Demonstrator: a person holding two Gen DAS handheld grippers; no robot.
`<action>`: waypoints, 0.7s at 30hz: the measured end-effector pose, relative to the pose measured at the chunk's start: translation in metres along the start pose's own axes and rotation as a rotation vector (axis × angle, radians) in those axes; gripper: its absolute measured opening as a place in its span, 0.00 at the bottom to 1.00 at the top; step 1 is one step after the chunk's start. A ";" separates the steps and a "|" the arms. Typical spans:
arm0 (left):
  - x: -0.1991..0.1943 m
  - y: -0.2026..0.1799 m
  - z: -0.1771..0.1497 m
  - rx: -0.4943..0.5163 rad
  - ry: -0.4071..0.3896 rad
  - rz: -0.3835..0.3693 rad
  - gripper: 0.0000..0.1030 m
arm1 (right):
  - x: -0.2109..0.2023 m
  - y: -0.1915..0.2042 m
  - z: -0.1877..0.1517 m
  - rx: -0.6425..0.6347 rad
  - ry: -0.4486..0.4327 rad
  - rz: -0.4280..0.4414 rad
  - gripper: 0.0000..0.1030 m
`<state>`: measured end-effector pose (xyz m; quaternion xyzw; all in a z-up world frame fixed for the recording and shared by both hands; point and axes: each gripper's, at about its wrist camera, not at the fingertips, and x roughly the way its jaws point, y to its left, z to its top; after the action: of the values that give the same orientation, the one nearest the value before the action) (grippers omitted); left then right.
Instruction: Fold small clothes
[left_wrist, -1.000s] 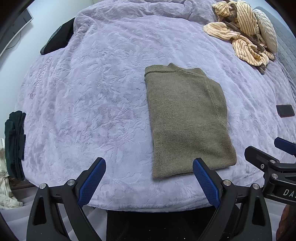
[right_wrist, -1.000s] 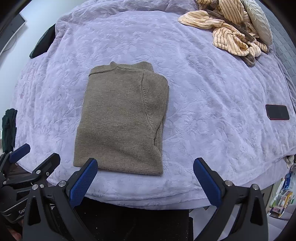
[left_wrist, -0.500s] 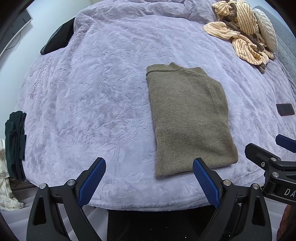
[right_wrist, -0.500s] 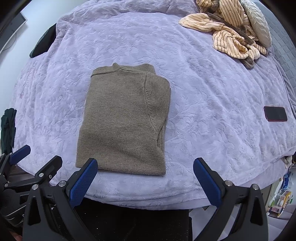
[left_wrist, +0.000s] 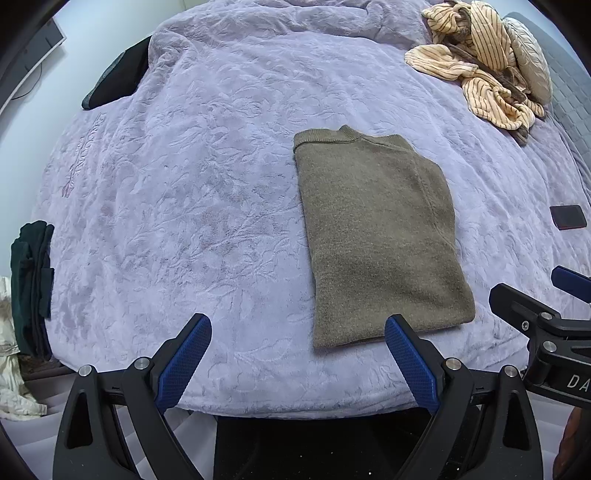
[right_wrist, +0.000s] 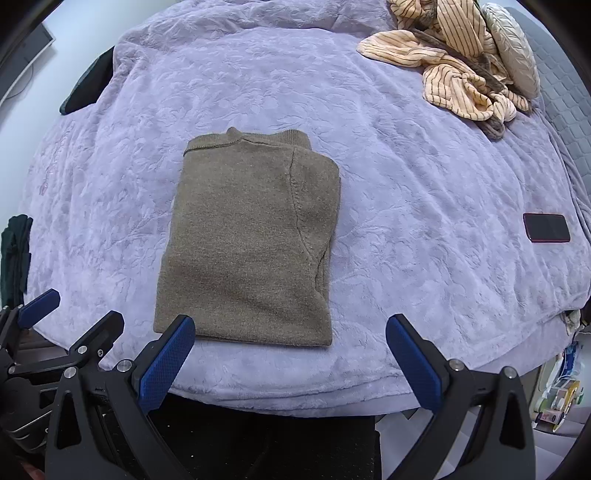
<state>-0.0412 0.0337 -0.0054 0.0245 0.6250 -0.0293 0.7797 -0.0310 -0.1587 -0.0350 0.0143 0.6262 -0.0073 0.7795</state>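
Note:
An olive-brown knitted sweater lies folded into a long rectangle on the lilac bed cover, collar at the far end. My left gripper hangs open just off the near bed edge, at the sweater's near left corner, holding nothing. My right gripper is open too, with the sweater's near right corner between its blue pads, not touching. Each gripper shows in the other's view: the right one at the right edge, the left one at the lower left.
A striped cream garment and a pale cushion lie at the far right. A dark phone rests near the right edge. Dark folded clothes sit off the bed's left side; a black item lies far left.
Both views have drifted slightly, so the sweater sits a little lower and further right in frame. Both grippers stay open; the sweater itself has not moved.

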 end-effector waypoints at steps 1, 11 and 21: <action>0.000 0.000 0.000 -0.001 0.000 0.001 0.93 | 0.000 0.000 0.000 0.001 0.000 -0.001 1.00; 0.001 0.000 -0.002 0.014 0.000 -0.002 0.93 | -0.001 -0.001 -0.002 0.009 -0.006 -0.006 1.00; 0.001 0.003 -0.001 0.017 0.001 -0.002 0.93 | -0.001 -0.001 -0.003 0.017 -0.005 -0.009 1.00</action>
<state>-0.0414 0.0364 -0.0061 0.0305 0.6250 -0.0357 0.7792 -0.0340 -0.1593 -0.0350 0.0183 0.6243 -0.0161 0.7808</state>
